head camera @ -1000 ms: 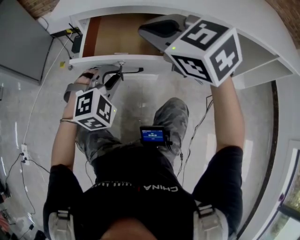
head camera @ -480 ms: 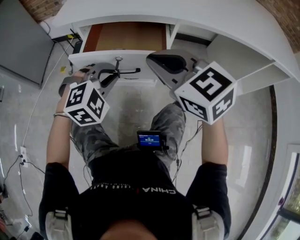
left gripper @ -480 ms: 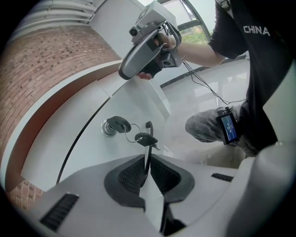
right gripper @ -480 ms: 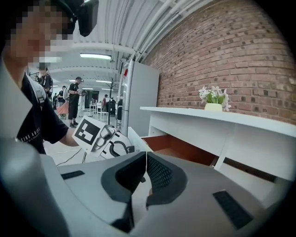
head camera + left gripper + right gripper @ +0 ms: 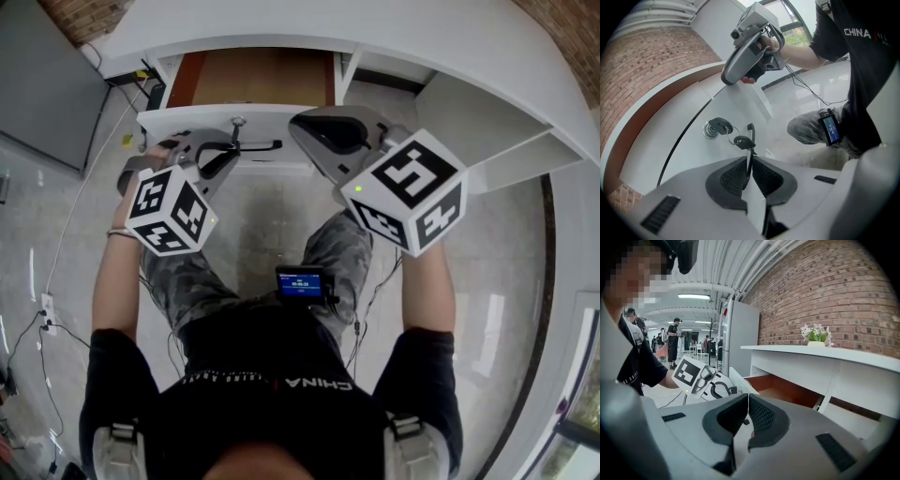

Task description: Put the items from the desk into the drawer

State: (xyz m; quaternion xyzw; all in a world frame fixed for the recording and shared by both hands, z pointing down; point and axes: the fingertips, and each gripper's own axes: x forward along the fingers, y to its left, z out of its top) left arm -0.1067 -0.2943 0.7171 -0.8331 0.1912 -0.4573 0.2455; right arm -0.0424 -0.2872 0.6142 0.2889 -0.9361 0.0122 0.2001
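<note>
Left gripper (image 5: 749, 165): jaws clamped on the thin black drawer handle (image 5: 750, 136). A key (image 5: 718, 125) sits in the lock at the handle's 10 o'clock. Right gripper (image 5: 747, 405): jaws together, empty. The open drawer (image 5: 253, 80) lies at the person's 12 o'clock.

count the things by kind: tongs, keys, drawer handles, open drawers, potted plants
tongs: 2 (left tongs shut on the drawer handle, right tongs shut)
keys: 2
drawer handle: 1
open drawer: 1
potted plant: 1
total: 7
</note>
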